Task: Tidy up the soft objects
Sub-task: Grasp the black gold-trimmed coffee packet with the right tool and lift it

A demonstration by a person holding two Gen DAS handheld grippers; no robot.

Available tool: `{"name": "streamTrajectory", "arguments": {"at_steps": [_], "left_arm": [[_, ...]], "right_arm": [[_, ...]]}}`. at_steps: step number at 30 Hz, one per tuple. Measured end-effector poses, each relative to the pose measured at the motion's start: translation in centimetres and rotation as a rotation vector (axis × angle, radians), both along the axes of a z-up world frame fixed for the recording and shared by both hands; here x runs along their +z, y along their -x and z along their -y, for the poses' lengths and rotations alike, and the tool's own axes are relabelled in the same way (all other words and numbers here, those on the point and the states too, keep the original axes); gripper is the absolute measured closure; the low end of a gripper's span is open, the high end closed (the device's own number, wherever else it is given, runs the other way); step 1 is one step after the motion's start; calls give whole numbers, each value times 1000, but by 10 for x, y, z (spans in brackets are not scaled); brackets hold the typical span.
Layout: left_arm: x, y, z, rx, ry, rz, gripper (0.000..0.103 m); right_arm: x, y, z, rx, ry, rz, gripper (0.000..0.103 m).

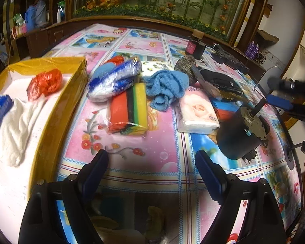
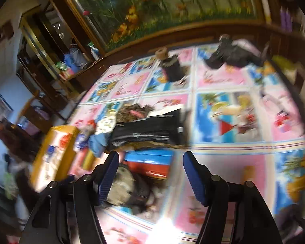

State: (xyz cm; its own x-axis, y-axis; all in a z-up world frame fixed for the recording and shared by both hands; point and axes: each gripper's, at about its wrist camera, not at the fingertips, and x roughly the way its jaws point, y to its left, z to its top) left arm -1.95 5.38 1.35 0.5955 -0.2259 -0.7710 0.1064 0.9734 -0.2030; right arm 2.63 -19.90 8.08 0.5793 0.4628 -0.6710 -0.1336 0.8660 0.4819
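Left gripper (image 1: 152,158) is hovering, jaws wide and empty, over sponges (image 1: 128,109) and blue towel (image 1: 166,85) on the desk (image 1: 152,174); right gripper (image 2: 150,160) jaws are gaping, gripping nothing.

A flower-and-bamboo mural (image 1: 156,0) in a dark wood frame; cluttered shelves (image 1: 26,26) left; white wall (image 1: 284,20) right.

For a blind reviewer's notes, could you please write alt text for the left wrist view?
The open left gripper hovers, holding nothing, over a floral tablecloth strewn with a sponge pack, blue towel and tissue pack. At left, a yellow box holds a white cloth and an orange bundle.
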Motion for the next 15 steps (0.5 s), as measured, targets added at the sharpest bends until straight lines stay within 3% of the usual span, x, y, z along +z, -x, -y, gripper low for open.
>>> {"name": "streamTrajectory", "arguments": {"at_steps": [5,8,12,15], "left_arm": [[0,1,0,-5,7,6,17],[0,1,1,-15,9,7,17],[0,1,3,-24,11,9,17],[1,1,3,-29,13,11,17]], "right_arm": [[-20,-41,-1,-20,-189,-191,21],[-37,-55,-5,-48,-217,-308,19],[-44,-80,-17,-80,-153,-356,17],[-45,-107,-33,-71,-30,-396,15]]}}
